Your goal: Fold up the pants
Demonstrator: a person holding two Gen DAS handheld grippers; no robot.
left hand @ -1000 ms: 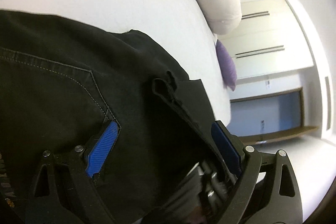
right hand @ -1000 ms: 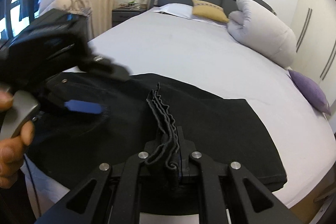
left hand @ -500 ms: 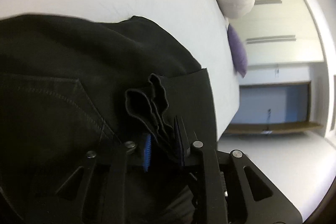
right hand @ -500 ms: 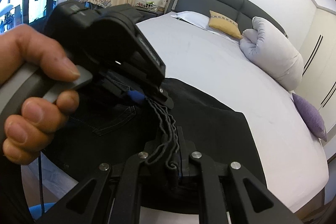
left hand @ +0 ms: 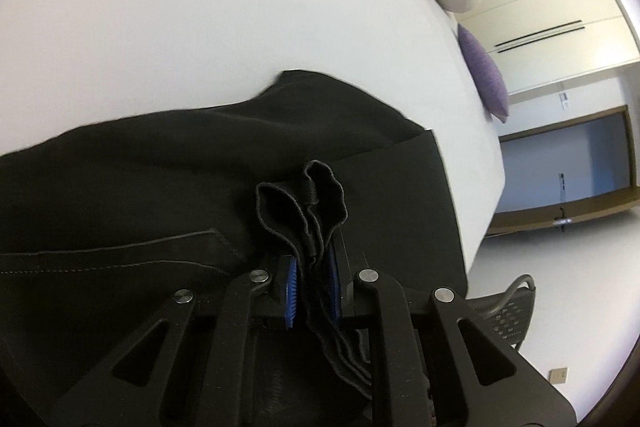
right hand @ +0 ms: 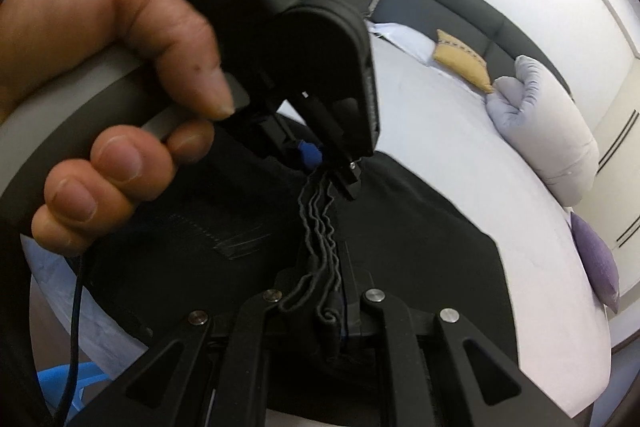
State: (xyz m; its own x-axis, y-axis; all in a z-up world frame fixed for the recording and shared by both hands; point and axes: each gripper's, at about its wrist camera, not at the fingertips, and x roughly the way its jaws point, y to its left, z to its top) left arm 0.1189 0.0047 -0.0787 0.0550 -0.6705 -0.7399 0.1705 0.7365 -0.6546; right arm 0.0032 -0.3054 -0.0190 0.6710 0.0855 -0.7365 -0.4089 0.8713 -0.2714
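Note:
The black pants lie partly folded near the foot of the white bed; they also show in the right wrist view. My left gripper is shut on the bunched layered hem edges, its blue pads pressing on both sides. It also shows in the right wrist view, held by a hand, just beyond my right gripper. My right gripper is shut on the same stack of hem edges, a short way below the left one. The edges are lifted off the bed.
A rolled grey duvet, a mustard cushion and a purple cushion lie toward the head and right side of the bed. A black mesh chair stands on the floor by the bed's corner. Wardrobes line the far wall.
My left gripper was open over the pants, then closed on the bunched hem edges. Both grippers have since lifted and the left one has drawn close to the right.

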